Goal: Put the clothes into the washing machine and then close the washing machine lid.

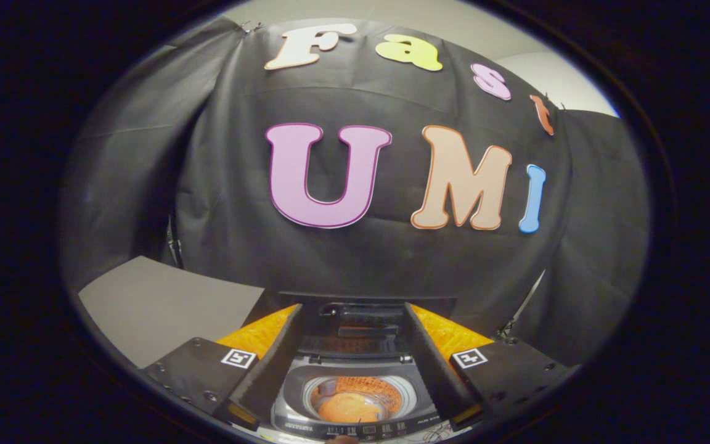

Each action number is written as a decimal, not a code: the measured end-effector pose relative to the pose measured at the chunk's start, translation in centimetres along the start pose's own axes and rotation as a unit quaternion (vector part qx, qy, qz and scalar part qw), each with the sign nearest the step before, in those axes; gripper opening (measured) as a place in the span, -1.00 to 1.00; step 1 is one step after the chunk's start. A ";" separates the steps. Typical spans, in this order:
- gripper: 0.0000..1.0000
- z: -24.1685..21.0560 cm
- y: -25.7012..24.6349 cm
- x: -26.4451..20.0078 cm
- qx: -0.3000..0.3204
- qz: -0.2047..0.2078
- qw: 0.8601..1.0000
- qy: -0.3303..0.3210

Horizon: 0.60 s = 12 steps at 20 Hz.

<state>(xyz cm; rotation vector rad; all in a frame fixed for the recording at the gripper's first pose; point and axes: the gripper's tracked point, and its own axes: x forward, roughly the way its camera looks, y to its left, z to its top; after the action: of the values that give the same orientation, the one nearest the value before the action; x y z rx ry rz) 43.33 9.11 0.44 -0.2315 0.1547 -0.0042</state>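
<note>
A small top-loading washing machine (355,425) sits just below and between my fingers (269,364), its dark lid (361,324) raised upright at the back. Inside the round drum lies an orange piece of clothing (349,407). My gripper (352,382) hangs above the machine's opening, open, with nothing between its fingers; the drum and lid show through the gap.
The machine stands on an orange textured mat (256,333) that shows on both sides behind the fingers. A grey tabletop (158,308) stretches to the left. The black cloth wall (355,259) rises close behind the machine.
</note>
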 end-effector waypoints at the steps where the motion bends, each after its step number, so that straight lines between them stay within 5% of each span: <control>1: 0.99 -0.1 -0.3 1.3 0.000 -0.001 1.000 0.002; 12: 0.99 -2.4 -4.0 15.1 0.038 -0.023 0.999 0.029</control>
<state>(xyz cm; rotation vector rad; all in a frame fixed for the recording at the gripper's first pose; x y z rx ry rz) 57.88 4.28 -3.28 -0.1583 0.2073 -0.0630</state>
